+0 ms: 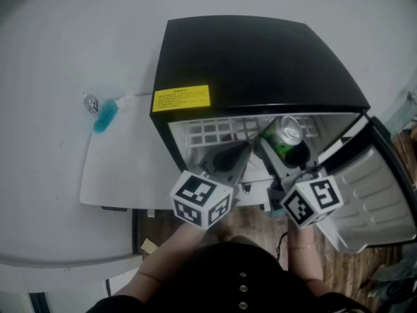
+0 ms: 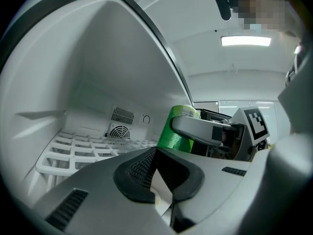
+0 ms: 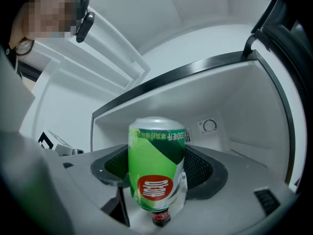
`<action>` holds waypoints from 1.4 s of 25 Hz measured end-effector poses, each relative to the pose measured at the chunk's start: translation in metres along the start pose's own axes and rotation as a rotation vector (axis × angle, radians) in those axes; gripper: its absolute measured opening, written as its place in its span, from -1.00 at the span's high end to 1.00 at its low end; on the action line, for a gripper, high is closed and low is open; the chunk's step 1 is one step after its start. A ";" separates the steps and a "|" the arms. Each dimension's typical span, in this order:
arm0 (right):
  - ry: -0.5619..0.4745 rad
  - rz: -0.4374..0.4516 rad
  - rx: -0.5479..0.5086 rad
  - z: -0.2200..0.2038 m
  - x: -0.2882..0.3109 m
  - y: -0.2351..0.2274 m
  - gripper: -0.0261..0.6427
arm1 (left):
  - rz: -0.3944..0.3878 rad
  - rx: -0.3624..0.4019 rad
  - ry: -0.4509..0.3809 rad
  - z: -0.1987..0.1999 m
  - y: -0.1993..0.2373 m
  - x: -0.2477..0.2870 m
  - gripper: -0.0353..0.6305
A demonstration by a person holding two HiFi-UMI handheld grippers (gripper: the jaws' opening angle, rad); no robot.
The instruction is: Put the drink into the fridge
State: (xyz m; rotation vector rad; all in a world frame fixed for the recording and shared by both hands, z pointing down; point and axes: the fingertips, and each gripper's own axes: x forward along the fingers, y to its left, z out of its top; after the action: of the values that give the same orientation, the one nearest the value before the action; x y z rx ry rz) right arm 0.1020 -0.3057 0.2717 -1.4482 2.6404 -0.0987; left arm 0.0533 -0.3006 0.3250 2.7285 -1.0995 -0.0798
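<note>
A black mini fridge (image 1: 260,57) stands with its door (image 1: 374,194) swung open to the right. My right gripper (image 1: 279,150) is shut on a green drink can (image 1: 287,139), holding it just inside the fridge opening, above the white wire shelf (image 1: 208,132). In the right gripper view the can (image 3: 156,168) fills the space between the pads, with my right gripper (image 3: 156,182) shut on it. My left gripper (image 1: 236,154) is at the opening to the can's left. In its own view my left gripper (image 2: 155,151) is shut on nothing, and the can (image 2: 175,135) is to its right.
The wire shelf (image 2: 83,151) has nothing on it, and a fan grille (image 2: 119,130) sits on the back wall. A thermostat dial (image 3: 210,126) is on the inner wall. A teal brush (image 1: 104,116) lies on the white top left of the fridge.
</note>
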 end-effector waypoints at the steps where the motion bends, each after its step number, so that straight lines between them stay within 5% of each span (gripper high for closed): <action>1: 0.000 0.001 -0.005 0.001 0.002 -0.001 -0.06 | 0.002 0.000 -0.003 0.001 0.001 0.000 0.88; 35: 0.056 0.004 -0.109 -0.001 0.051 -0.020 -0.06 | 0.008 -0.013 -0.002 -0.004 0.009 0.006 0.88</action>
State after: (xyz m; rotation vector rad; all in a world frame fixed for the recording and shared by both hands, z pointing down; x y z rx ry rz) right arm 0.0911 -0.3595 0.2705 -1.4941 2.7328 0.0060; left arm 0.0520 -0.3108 0.3309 2.7127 -1.1060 -0.0880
